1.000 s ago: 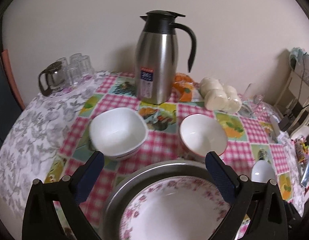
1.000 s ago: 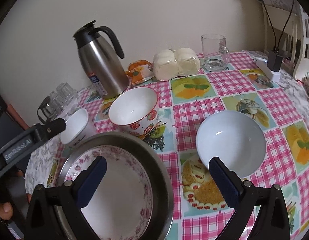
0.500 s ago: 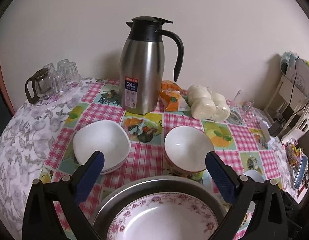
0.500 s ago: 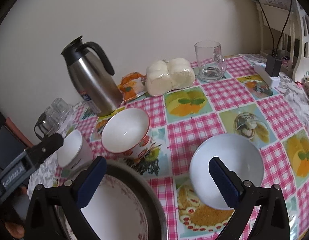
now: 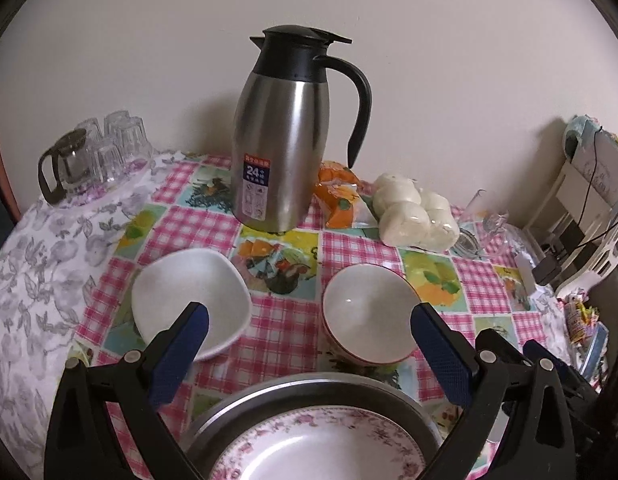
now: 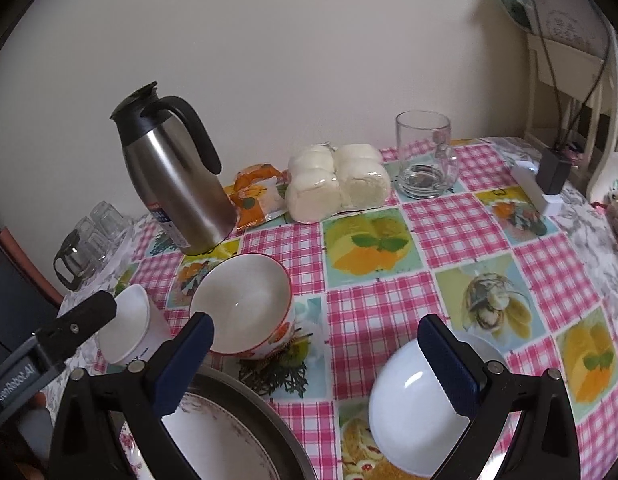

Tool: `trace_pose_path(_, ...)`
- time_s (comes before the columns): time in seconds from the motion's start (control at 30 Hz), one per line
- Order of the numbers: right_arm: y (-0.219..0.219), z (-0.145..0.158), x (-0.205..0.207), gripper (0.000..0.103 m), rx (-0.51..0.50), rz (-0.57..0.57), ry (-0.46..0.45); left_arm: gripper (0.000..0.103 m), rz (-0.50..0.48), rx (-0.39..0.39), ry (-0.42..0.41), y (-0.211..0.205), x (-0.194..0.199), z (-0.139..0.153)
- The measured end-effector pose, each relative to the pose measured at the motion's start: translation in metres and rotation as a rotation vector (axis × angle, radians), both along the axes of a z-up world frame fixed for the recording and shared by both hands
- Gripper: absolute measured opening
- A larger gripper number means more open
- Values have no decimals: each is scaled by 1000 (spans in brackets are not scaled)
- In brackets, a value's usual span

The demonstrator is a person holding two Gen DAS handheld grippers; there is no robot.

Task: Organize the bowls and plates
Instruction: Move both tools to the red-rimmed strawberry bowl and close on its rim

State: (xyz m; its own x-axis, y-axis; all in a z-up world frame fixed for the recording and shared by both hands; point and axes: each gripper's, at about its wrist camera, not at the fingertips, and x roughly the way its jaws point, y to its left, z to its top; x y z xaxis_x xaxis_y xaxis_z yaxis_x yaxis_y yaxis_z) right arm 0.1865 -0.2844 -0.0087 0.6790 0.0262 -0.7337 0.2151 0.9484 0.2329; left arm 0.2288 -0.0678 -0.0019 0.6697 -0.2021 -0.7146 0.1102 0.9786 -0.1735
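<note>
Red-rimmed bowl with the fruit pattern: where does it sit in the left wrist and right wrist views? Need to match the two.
Left wrist: the red-rimmed bowl sits right of centre, just inside the left gripper's right-hand finger.
Right wrist: it sits left of centre, just above the right gripper's left-hand finger.
Shared landmark: the steel jug stands behind the bowl, towards the wall, in both views.

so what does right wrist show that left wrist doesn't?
Only right wrist: the plain white bowl under the right claw, the power adapter, and the glass mug in full view; left wrist catches only part of it. Only left wrist: the square white bowl's whole interior. Both: steel thermos jug, red-rimmed bowl, bagged white buns, floral plate in the metal basin. Both claws open, empty.
</note>
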Motion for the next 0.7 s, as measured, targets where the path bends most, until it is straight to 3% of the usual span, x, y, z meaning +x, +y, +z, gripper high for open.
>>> trace_pose_path(0.3,-8,-17,22,103,16,1,23,101,-27,167,81,-17,37,0)
trace_pose_path(0.47,-9,-32,31,102,34,3,46,100,-19,182,162,-17,56,-8)
trace_pose_path(0.63,-5,-42,38,83,50,15,58,97,-17,170,215,-22,72,-17)
trace_pose_path(0.7,-3,-47,41,78,60,26,68,88,-27,165,237,-28,77,-19)
